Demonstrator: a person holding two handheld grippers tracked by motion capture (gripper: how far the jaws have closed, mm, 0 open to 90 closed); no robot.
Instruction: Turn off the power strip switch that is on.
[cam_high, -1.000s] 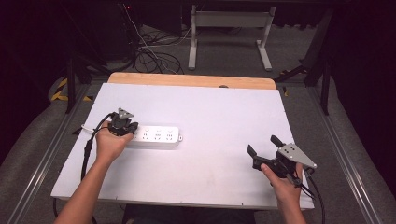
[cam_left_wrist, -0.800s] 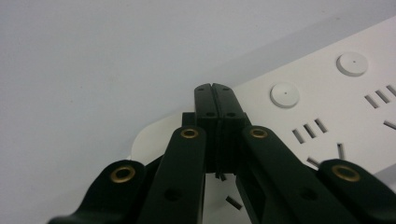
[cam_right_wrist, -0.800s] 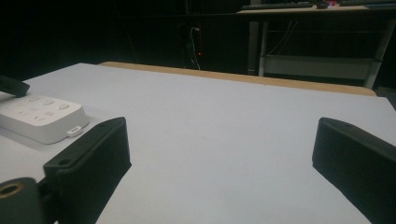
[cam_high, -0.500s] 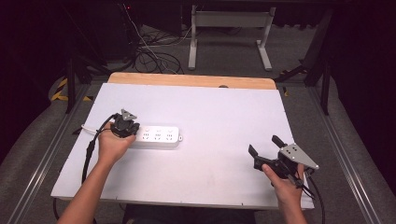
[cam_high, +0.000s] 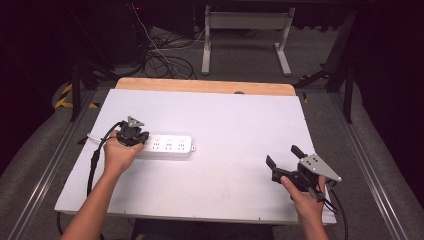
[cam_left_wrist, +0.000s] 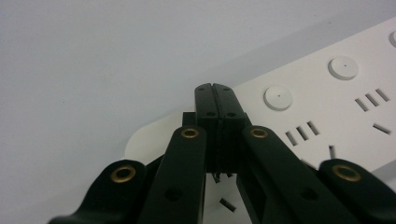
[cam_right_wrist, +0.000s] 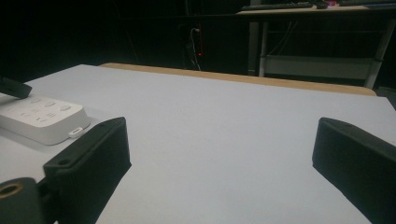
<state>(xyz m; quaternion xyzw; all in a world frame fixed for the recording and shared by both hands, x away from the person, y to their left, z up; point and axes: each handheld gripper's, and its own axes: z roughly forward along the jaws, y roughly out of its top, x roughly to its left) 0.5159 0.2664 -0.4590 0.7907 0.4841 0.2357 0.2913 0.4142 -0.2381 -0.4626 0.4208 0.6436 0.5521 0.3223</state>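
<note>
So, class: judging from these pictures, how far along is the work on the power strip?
Done: the left gripper, jaws shut, sits over the power strip at its left end. In hand: it appears to press there, perhaps a switch. Left: the right gripper waits open, apart, near the table edge.

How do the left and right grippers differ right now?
The left gripper is shut, its fingers pressed together over the end of the white power strip; the right gripper stands open with nothing between its fingers. The left is at the strip, the right far from it. Both are black and hand-held.
</note>
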